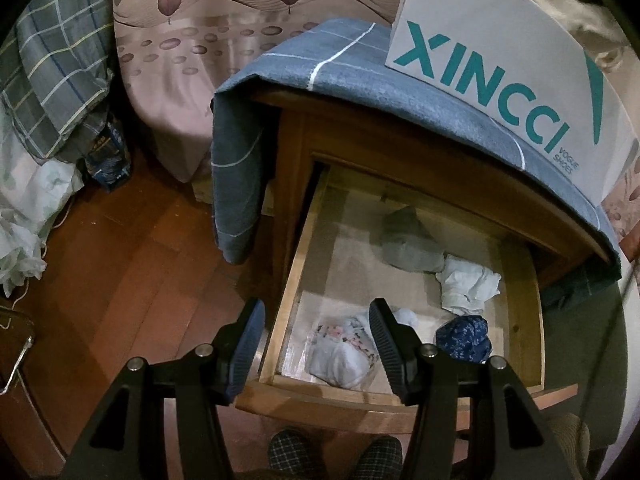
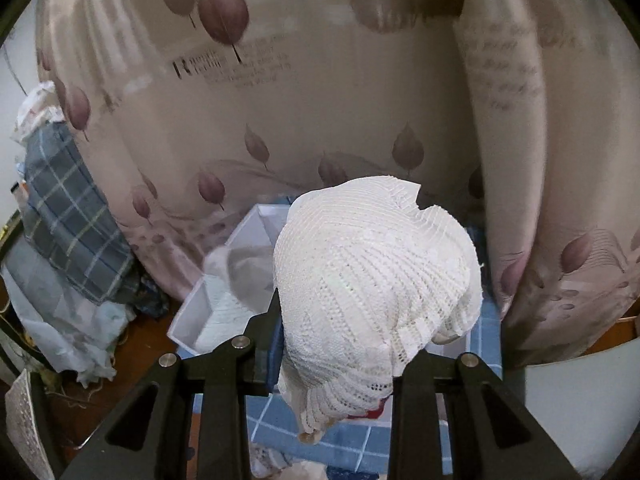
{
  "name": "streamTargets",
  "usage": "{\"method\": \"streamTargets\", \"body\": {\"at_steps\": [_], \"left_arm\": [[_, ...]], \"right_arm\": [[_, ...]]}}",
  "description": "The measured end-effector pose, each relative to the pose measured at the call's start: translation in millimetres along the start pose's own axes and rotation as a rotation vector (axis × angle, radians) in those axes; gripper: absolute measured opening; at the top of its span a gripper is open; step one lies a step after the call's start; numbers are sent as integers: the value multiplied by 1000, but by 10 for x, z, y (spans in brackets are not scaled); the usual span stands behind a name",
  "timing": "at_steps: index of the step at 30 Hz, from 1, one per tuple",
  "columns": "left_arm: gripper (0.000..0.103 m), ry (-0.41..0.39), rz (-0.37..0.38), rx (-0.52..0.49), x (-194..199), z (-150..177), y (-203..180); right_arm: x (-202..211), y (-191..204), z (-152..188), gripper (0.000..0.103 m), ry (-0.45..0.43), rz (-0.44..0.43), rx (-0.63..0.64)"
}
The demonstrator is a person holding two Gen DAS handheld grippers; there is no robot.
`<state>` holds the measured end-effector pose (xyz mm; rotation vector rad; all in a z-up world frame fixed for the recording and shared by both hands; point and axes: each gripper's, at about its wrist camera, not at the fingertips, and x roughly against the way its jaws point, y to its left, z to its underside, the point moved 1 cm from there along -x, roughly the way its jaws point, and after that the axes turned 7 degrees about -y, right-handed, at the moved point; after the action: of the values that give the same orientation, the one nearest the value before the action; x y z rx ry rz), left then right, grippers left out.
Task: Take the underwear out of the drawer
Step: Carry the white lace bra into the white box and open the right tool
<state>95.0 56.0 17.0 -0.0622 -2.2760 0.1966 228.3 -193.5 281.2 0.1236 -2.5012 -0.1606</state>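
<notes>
The left tool point(image 1: 316, 344) is held with its fingers spread and nothing between them, poised over the front left corner of the open drawer point(image 1: 288, 304). Just beyond its right finger, a pale floral bundle of underwear point(image 1: 340, 350) is seen on the drawer floor. Further to the right of that finger lies a dark blue patterned piece point(image 1: 464, 338), with a crumpled white piece point(image 1: 468, 284) beyond it and a grey one point(image 1: 412, 246) deeper inside. The nightstand point(image 1: 296, 136) above the drawer is draped with a blue cloth point(image 1: 320, 64), on which a white shoe box point(image 1: 508, 80) is set.

The right tool point(image 2: 340, 340) is pressed together on a white knitted piece of underwear point(image 2: 372, 272), which is bunched up over its fingertips and hides them. Beneath and ahead of this tool an open white box point(image 2: 224, 280) is seen on a blue checked cloth point(image 2: 360, 440). A leaf-printed curtain point(image 2: 320, 100) fills the background, and a plaid pillow point(image 2: 72, 216) lies off to the left.
</notes>
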Motion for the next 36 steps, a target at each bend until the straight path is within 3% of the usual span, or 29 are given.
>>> {"method": "streamTargets", "body": {"at_steps": [12,16,20,23,29,36], "left_arm": [[56,4,14,0,-19,2,-3],[56,4,18,6,-18,-4,12],[56,4,20,8,-21,-3,14],[56,3,19,8,-20,-3,17],[56,2,14,8,-24,1,18],[56,0,7,7,-15,2,26]], "right_arm": [[-713,-257,157,31,107,43,-33],[-771,-325,206,39,111,51,-39],[-743,-307,228,59,101,78,-11],[-682,-275,234,66,103,102,18],[-443,-303,207,68,110,114,28],[75,-287,277,70,114,58,37]]}}
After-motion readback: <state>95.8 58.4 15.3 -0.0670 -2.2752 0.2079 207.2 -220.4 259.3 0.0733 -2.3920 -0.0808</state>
